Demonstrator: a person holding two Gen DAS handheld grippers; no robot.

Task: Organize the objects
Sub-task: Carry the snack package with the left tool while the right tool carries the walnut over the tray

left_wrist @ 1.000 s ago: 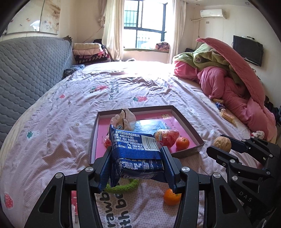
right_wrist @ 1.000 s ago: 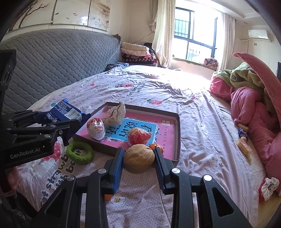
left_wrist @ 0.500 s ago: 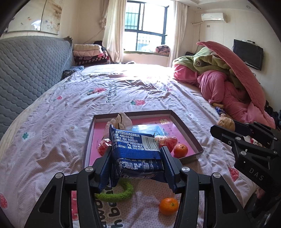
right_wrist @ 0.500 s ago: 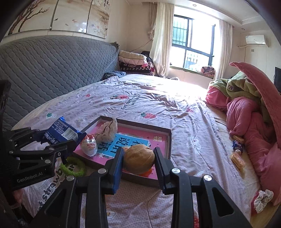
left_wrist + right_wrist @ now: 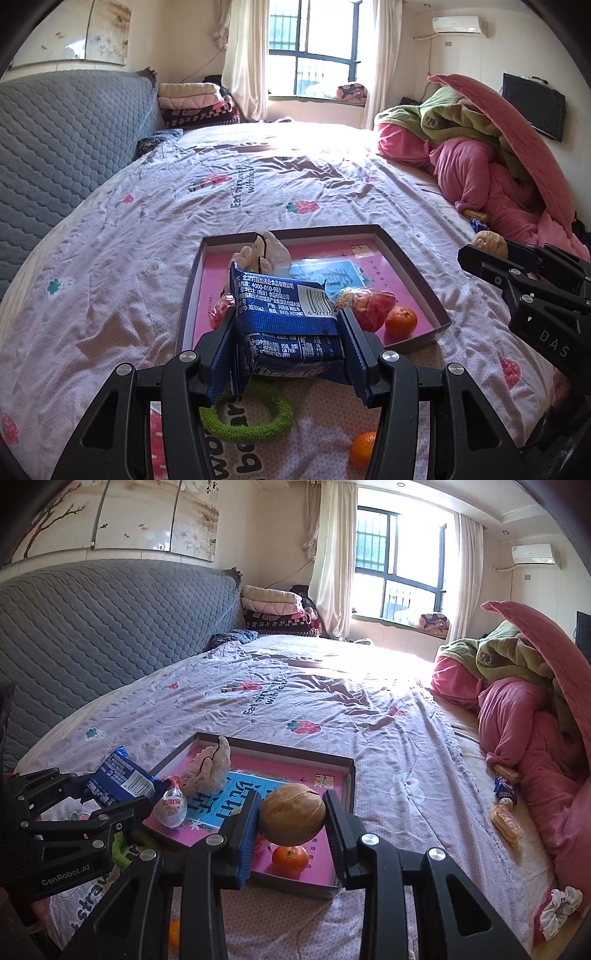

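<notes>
Tray [image 5: 413,269] rim beneath walnut-bearing right tongs [image 5: 291,814]

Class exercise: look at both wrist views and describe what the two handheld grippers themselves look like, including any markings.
Both are black angular linkage frames with silver pivot screws and blue ribbed pads. The left gripper reads "GenRobot.AI" in the right wrist view; the right gripper reads "DAS" in the left wrist view. No cables or sleeves show.

Home bedroom, bed [image 5: 258,192], piled quilts [image 5: 491,158]
</notes>
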